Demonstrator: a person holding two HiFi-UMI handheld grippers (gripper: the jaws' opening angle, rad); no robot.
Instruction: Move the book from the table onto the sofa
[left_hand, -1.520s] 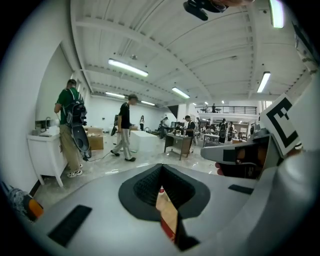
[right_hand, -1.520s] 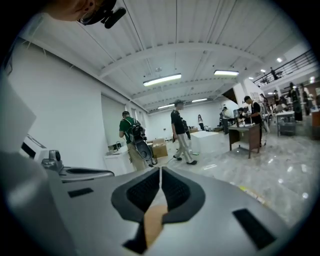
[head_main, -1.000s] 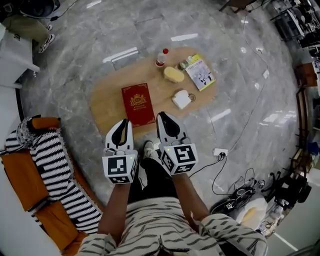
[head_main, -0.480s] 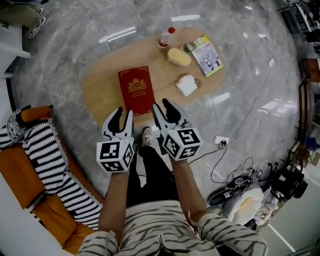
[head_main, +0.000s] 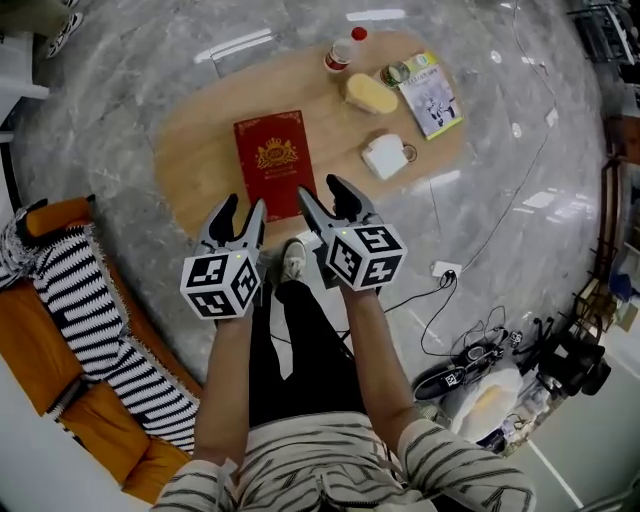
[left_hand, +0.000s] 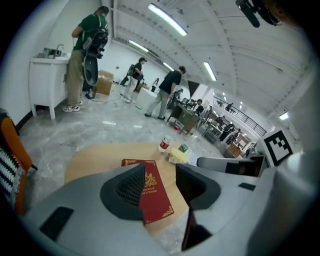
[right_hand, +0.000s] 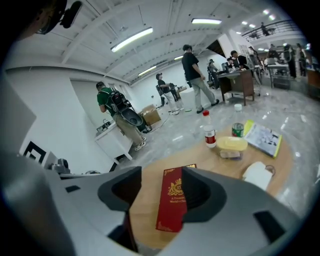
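The red book (head_main: 270, 160) with gold print lies flat on the oval wooden table (head_main: 200, 150), near its front edge. My left gripper (head_main: 243, 208) hovers just short of the book's near left corner. My right gripper (head_main: 318, 190) is over the near right corner. Both pairs of jaws have just been opening and stand apart with nothing between them. In the left gripper view the book (left_hand: 152, 192) shows beyond the left gripper (left_hand: 160, 172); likewise the book (right_hand: 172, 200) in the right gripper view lies past the right gripper (right_hand: 162, 175). The orange sofa (head_main: 40, 330) is at lower left.
A bottle (head_main: 340, 52), a can (head_main: 394, 73), a yellow block (head_main: 371, 93), a magazine (head_main: 432, 95) and a white object (head_main: 385, 155) occupy the table's far right. A striped blanket (head_main: 90, 300) drapes over the sofa. Cables and a power strip (head_main: 445, 270) lie on the floor at right. People stand in the background.
Both grippers have come down and forward to the book's near edge, and their jaws have gone from shut to open.
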